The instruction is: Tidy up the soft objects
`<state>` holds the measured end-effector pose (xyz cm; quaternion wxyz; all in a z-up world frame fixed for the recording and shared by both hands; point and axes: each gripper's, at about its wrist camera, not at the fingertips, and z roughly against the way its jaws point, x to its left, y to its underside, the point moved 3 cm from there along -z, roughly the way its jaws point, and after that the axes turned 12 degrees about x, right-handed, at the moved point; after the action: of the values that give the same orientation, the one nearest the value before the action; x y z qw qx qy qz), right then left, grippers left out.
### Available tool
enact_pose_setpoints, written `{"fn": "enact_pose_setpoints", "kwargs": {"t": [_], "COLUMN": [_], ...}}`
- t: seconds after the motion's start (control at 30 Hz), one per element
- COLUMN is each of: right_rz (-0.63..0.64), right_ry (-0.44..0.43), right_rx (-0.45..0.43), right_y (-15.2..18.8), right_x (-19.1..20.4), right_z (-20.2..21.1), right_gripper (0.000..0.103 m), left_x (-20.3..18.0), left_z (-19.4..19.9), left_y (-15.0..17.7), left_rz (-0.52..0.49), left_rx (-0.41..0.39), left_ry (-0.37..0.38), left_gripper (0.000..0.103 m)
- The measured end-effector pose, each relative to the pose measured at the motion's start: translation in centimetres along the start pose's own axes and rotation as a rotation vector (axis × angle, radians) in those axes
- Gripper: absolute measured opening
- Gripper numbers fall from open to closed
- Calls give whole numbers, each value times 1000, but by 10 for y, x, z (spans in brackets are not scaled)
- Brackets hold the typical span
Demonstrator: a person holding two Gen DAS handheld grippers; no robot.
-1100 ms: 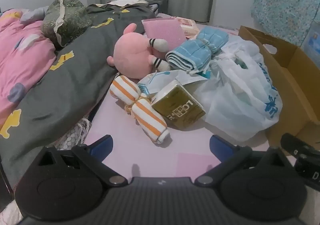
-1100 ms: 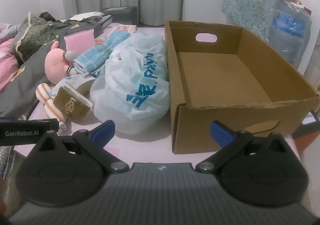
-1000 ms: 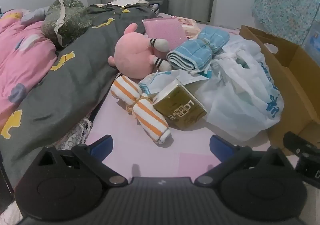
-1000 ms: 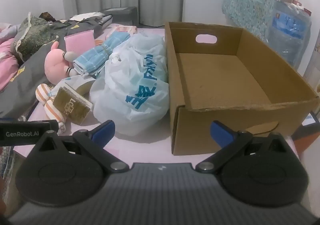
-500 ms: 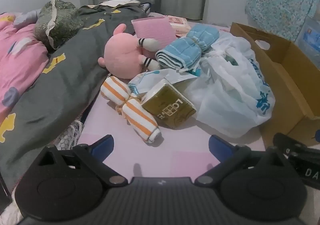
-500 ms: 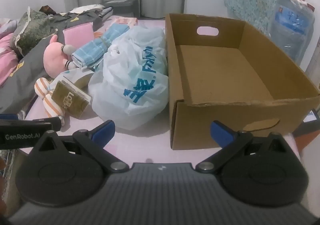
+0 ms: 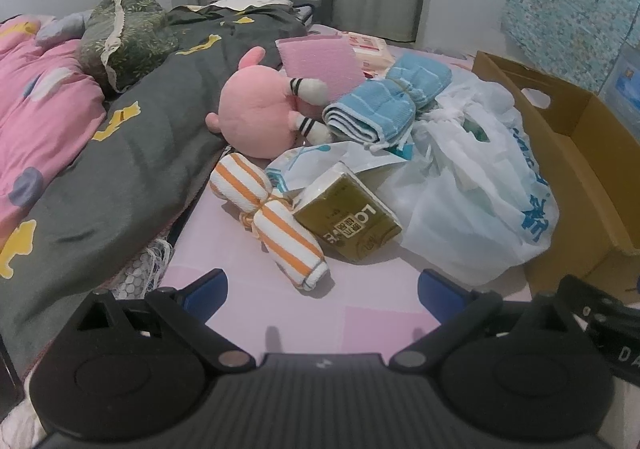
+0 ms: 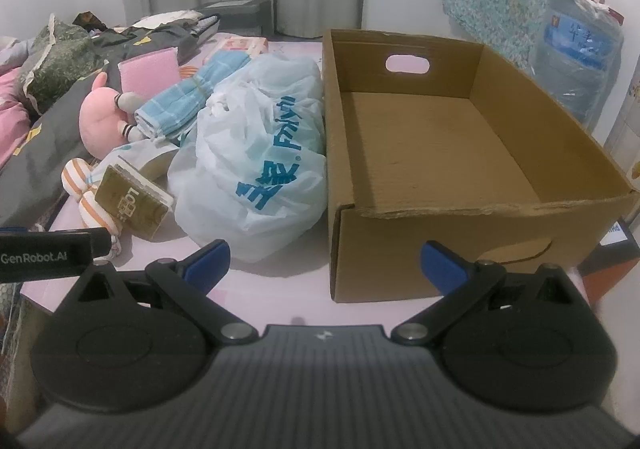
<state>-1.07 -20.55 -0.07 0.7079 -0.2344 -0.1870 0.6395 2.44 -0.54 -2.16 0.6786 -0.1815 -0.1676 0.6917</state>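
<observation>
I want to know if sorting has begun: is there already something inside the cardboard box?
No, the cardboard box shows only its bare brown floor, while the plastic bag lies outside beside it.

**Readable text**

"GenRobot.AI", white on black, on left tool (image 8: pixel 44 255) seen at right-wrist view's edge. "LO" plus small unreadable print on gold tissue pack (image 7: pixel 348 219). Blue chars on white plastic bag (image 8: pixel 256 157), partly "Friv…", rest illegible. "DA" on right tool (image 7: pixel 612 333).
</observation>
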Motion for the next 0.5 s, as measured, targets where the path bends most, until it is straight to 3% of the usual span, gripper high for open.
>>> {"fn": "enact_pose_setpoints", "kwargs": {"t": [0.5], "right_rz": [-15], "right_ry": [-4], "right_rx": [4], "right_y": [-1], "right_x": [-2], "right_z": [-1], "right_gripper": [102], "left_x": [0], "left_z": [-2], "left_y": [0], "left_rz": [-3], "left_rx": [2], "left_ry": [-18], "left_gripper": [102]}}
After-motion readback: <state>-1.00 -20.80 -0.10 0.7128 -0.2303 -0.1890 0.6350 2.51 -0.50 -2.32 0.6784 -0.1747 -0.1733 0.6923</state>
